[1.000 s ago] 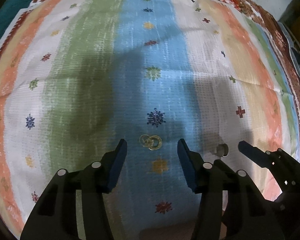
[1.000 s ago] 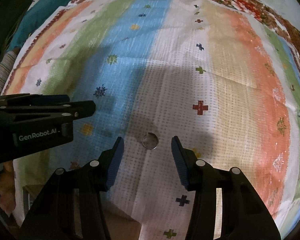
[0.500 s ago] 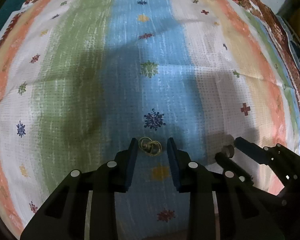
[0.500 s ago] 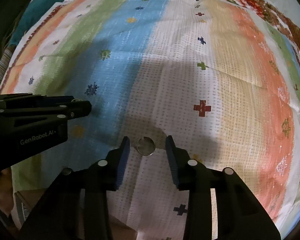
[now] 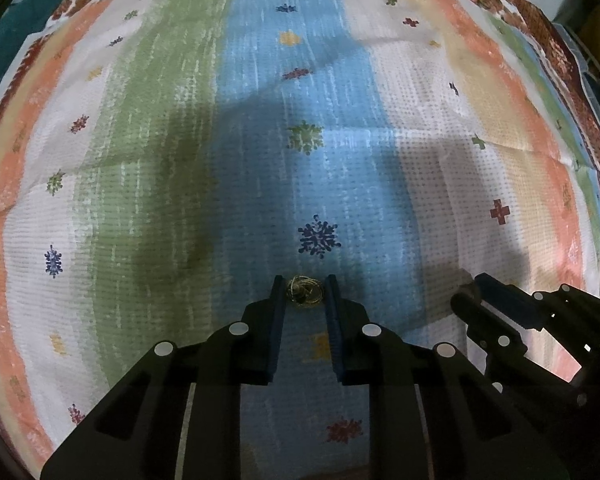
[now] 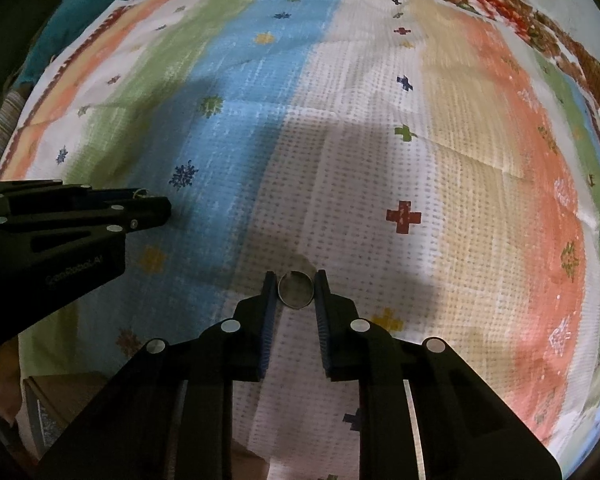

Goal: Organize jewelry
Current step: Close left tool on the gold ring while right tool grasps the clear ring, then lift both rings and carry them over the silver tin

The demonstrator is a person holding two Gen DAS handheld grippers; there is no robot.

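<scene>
The broad striped woven cloth [image 5: 172, 168], banded green, blue, white and orange with small stitched flowers, bears both pieces of jewelry. On its white band lies the plain silver-grey metal ring [image 6: 296, 289], set between the blue pads of the right gripper [image 6: 296, 294]; its jaws are closing and the pads look to be touching the ring's sides. On the blue band lies the small tangle of thin gold-coloured wire hoops [image 5: 303, 291], between the fingers of the left gripper [image 5: 304, 294], whose jaws are likewise closing on it.

To do this pickup well, each squeeze should likely finish gently and squarely before any lift, since the ring could roll and the hoops could slip free. Both grippers point steeply down at the cloth, side by side.
</scene>
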